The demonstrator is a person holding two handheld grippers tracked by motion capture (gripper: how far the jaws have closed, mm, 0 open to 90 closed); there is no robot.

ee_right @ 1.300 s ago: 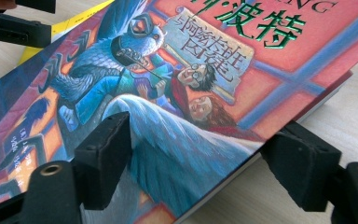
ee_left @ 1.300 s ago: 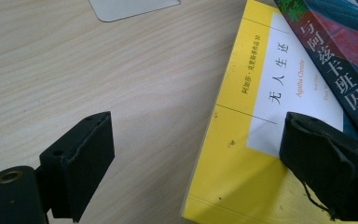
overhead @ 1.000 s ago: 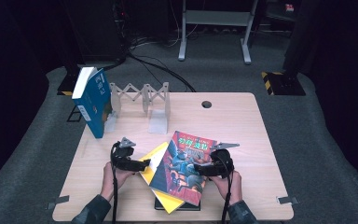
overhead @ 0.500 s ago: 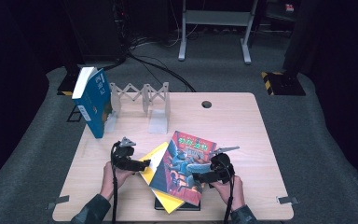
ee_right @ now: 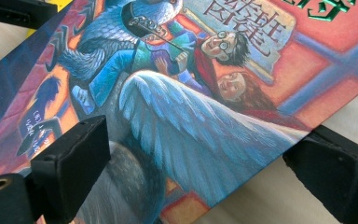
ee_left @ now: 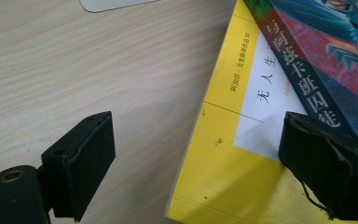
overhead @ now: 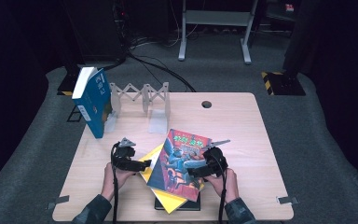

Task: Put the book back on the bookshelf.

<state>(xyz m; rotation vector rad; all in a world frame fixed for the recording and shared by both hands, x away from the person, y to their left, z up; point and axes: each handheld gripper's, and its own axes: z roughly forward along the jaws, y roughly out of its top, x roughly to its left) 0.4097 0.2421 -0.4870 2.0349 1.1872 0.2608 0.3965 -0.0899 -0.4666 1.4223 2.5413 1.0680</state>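
A stack of books is being handled on a pale wooden tabletop point(overhead: 242, 121) by a person whose forearms are entering from the near edge, a black two-jaw tool being held in each hand.

The right tool point(overhead: 196, 171) is being held at the right edge of the illustrated book point(overhead: 182, 161), the topmost of the stack. In the right gripper view its jaws are being kept spread, one above the cover and one below the book's edge, with the book's corner lying between them; whether either jaw is touching the book cannot be told. The illustrated book point(ee_right: 177, 93) is being seen there tilted, its cover showing a winged creature and red panels with lettering.

The left tool point(overhead: 144, 164) is being held just left of the stack, pointing toward it. In the left gripper view its jaws are being kept spread: one is hovering over bare wood, the other over the yellow book point(ee_left: 223, 172), which is lying directly under the illustrated book and jutting out toward this tool. The spine of the illustrated book point(ee_left: 317, 70) is being seen beyond that jaw.

Beneath the yellow book point(overhead: 161, 198), a dark book point(overhead: 196, 204) is lying at the bottom.

Well beyond the left tool, a blue book point(overhead: 93, 100) is being propped upright against the left end of a white folding rack point(overhead: 142, 95).
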